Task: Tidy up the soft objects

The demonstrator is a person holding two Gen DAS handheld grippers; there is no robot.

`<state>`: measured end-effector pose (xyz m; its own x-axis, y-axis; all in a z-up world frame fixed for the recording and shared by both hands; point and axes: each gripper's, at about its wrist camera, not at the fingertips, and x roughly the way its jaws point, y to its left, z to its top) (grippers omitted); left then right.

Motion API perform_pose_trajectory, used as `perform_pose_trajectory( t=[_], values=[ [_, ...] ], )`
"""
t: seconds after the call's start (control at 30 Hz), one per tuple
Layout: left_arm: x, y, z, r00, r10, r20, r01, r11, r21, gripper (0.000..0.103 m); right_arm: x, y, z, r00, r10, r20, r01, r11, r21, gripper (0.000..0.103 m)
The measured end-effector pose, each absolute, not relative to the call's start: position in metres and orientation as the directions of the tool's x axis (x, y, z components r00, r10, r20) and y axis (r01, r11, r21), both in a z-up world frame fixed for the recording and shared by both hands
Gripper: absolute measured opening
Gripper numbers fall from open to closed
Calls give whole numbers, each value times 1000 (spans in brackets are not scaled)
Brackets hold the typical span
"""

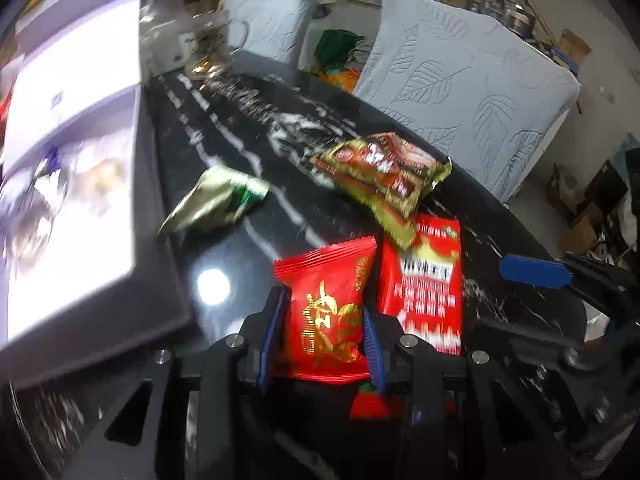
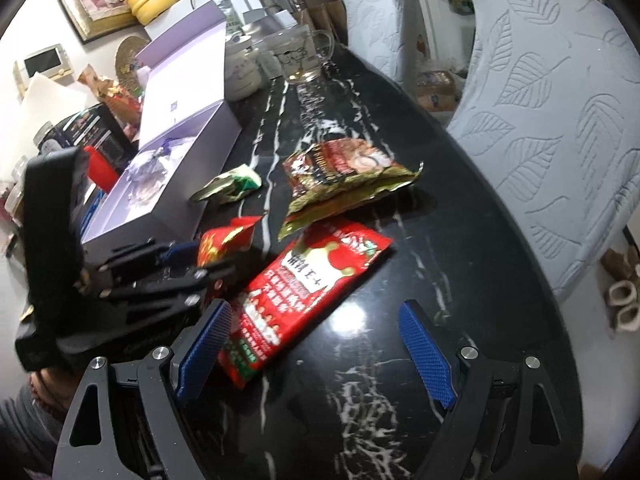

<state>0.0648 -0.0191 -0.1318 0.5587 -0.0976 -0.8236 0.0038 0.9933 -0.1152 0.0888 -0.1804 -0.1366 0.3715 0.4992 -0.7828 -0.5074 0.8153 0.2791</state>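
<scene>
one gripper (image 1: 326, 322) around red packet (image 1: 326, 300)

black marble table (image 2: 400, 240), pale quilted chairs (image 2: 540, 120), framed picture (image 2: 94, 0) on wall

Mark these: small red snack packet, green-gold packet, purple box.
small red snack packet (image 1: 326, 308), left wrist view, printed front face.
green-gold packet (image 2: 228, 186), right wrist view, crumpled middle.
purple box (image 2: 208, 130), right wrist view, outer side wall.

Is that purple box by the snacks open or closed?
Open. The purple box has its lid standing up behind it, and the white lining inside shows. What lies inside is too blurred to name.
</scene>
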Motion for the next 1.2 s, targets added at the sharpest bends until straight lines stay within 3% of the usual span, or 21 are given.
perform_pose_trajectory(
  t=[0.3,0.67,0.87,1.03,1.2],
  values=[
    [27,3,-127,579,5,-815,-129,988,-86,36,92,-161,-145,353,462,-813,-492,831,259,87],
    [-1,22,-128,589,48,-806,-205,975,-91,36,87,-113,-150,472,286,-834,-485,874,25,87],
    [-9,27,-129,591,37,-806,-211,971,-109,36,71,-109,-153,536,278,-797,-523,851,-55,59],
    [-18,25,-126,591,25,-806,-203,972,-119,36,58,-118,-153,516,354,-780,-587,809,-22,51],
    [-23,23,-126,591,17,-807,-201,971,-127,36,48,-129,-150,484,369,-793,-606,795,-1,51]
  ],
)
